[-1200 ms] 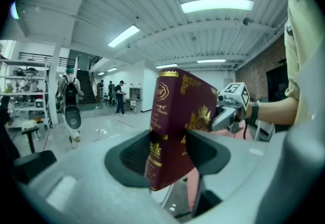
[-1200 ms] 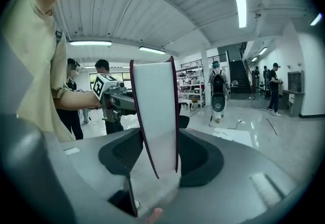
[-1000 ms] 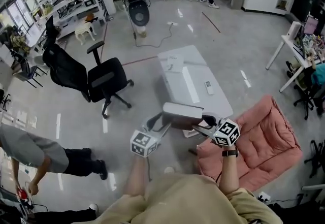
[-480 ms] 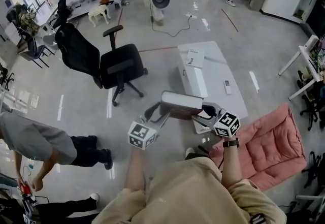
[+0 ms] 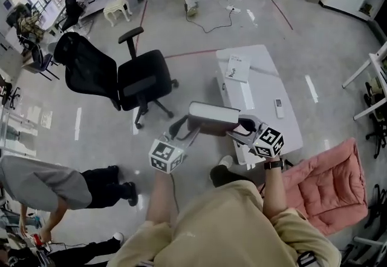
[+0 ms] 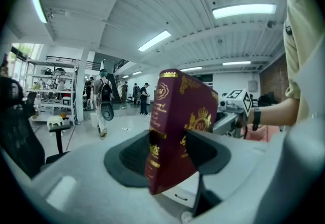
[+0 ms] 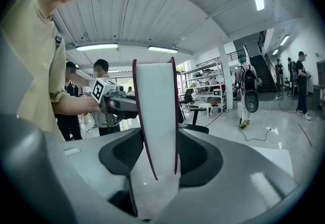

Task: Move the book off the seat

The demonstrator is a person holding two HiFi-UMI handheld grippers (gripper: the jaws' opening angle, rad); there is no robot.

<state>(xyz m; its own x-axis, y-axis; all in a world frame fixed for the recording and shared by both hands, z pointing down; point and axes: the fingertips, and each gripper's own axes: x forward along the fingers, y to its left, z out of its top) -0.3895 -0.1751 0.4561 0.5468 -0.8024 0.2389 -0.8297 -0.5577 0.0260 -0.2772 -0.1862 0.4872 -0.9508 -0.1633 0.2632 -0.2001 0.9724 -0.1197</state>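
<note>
A thick book with a maroon cover and gold crest (image 6: pixel 179 116) hangs in the air, carried between my two grippers. From above it is a pale block (image 5: pixel 214 114) over the floor beside the white low table (image 5: pixel 260 87). My left gripper (image 5: pixel 186 129) is shut on its left end and my right gripper (image 5: pixel 239 129) on its right end. The right gripper view faces the white page edge (image 7: pixel 156 111), pinched between the jaws. The pink padded seat (image 5: pixel 329 181) lies on the floor at the lower right, apart from the book.
A black office chair (image 5: pixel 130 81) stands to the left. A booklet (image 5: pixel 237 69) and a remote (image 5: pixel 279 106) lie on the white table. A person (image 5: pixel 42 181) bends over at the lower left. Shelves line the far left, and a cable runs across the floor beyond.
Both grippers and the book have moved away from the pink seat, which has slid to the lower right of the view. The black chair and white table now lie closer.
</note>
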